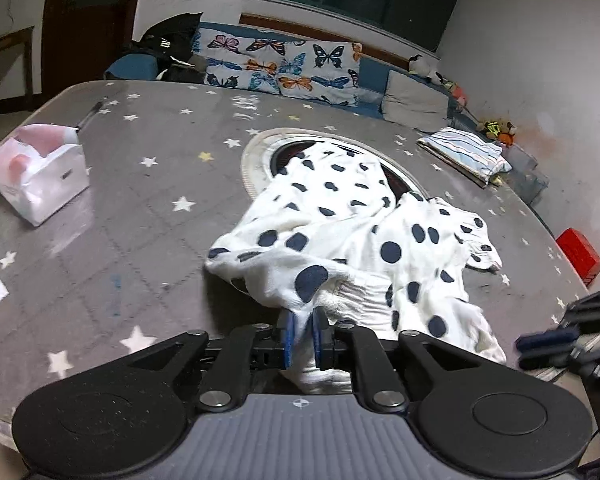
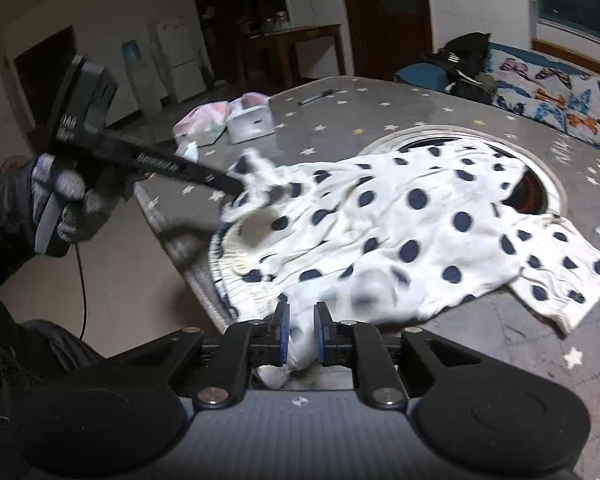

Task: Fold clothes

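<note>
A white garment with dark blue dots (image 1: 352, 224) lies crumpled on the grey star-patterned table (image 1: 140, 200), partly over a round inset in the table's middle (image 1: 256, 156). My left gripper (image 1: 303, 334) is shut on a bunched edge of the garment at the near side. My right gripper (image 2: 300, 330) is shut on another part of the garment's (image 2: 400, 224) near edge by the waistband. In the right wrist view the left gripper (image 2: 236, 184) reaches in from the left, held by a gloved hand (image 2: 60, 204), and lifts its corner. The right gripper shows blurred at the right edge of the left wrist view (image 1: 560, 344).
A white plastic bag (image 1: 40, 172) and a pen (image 1: 92, 114) lie on the table's left. A folded striped cloth (image 1: 464, 156) and a red box (image 1: 578, 256) are on the right. A sofa with butterfly cushions (image 1: 280, 64) stands behind the table.
</note>
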